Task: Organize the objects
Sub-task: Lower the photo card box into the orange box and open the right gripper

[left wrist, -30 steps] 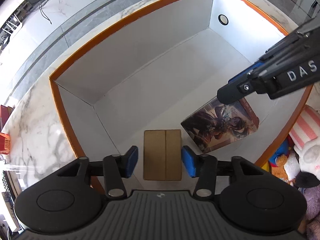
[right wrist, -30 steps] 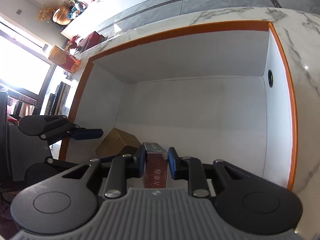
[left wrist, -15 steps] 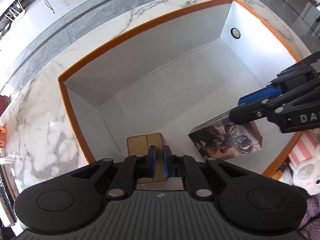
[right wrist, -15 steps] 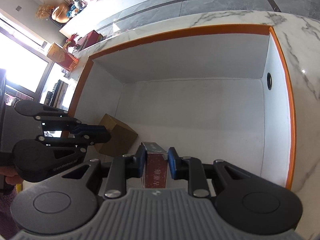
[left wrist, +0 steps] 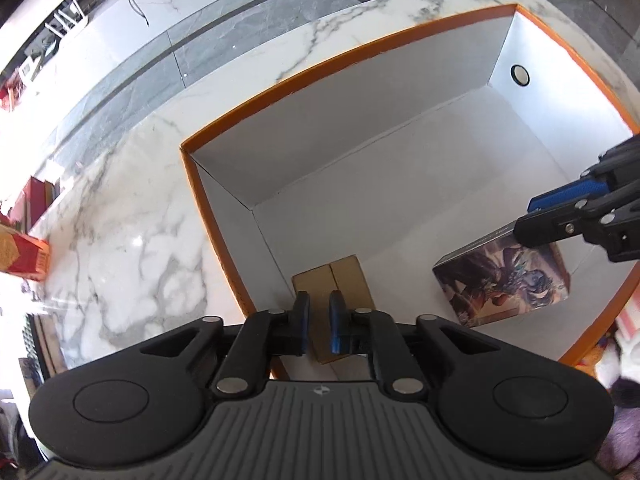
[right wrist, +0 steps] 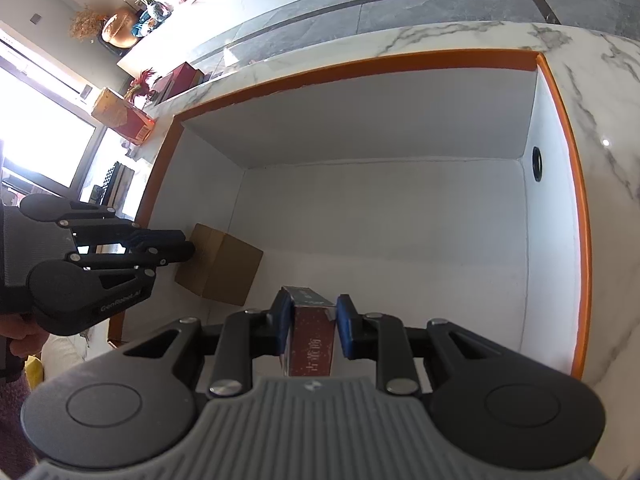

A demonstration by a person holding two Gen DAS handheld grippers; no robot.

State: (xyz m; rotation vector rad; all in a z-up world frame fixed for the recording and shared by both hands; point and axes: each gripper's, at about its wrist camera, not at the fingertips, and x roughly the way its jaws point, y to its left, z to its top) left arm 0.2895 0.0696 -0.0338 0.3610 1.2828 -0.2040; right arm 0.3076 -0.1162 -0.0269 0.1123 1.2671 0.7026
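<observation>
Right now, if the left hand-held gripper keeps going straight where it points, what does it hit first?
Probably the brown cardboard box just beyond the shut left hand-held gripper, near the bin's corner; depth is uncertain.

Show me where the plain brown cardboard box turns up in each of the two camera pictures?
Left wrist view: the brown cardboard box sits low in the middle, on the big box's floor, partly behind the left gripper.
Right wrist view: it lies at left of centre, beside the left wall.
Shared landmark: the orange rim of the big white-lined box.
</observation>
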